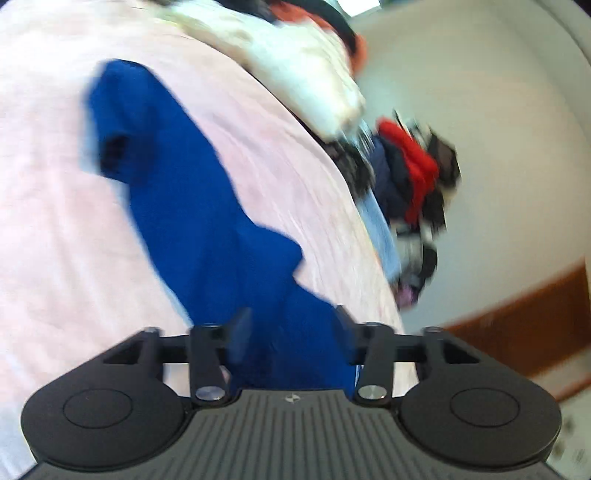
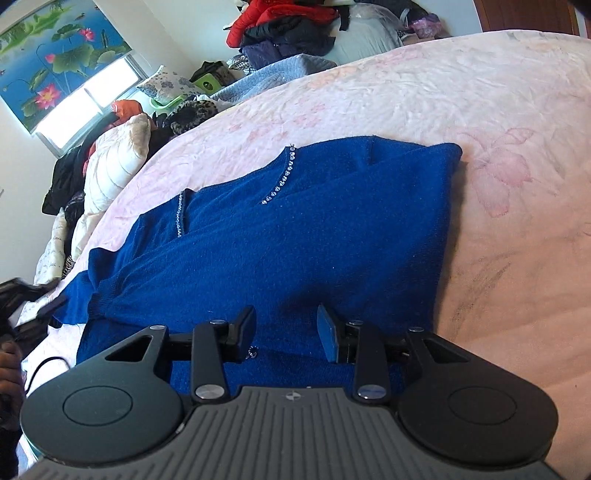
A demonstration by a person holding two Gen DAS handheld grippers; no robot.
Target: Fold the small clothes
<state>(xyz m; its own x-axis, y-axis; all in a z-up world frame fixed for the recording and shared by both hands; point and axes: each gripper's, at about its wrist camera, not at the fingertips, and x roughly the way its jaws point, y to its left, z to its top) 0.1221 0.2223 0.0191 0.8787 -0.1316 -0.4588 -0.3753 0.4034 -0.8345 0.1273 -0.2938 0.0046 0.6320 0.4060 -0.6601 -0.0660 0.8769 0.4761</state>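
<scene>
A blue sweater point(image 2: 295, 236) lies flat on a pink bedsheet point(image 2: 480, 110), filling the middle of the right wrist view. The right gripper point(image 2: 287, 332) hovers over its lower edge with jaws spread, nothing between them. In the blurred left wrist view, the left gripper point(image 1: 291, 332) stands spread over the sweater's near end. A clothes pile point(image 2: 288, 29) sits at the top.

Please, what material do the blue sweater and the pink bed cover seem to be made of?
Blue sweater: probably a fine knit, wool or acrylic; matte fuzzy surface, ribbed cuff, small shiny stones along the neckline.
Pink bed cover: apparently thin woven cotton; matte, finely creased, faded flower print.
</scene>
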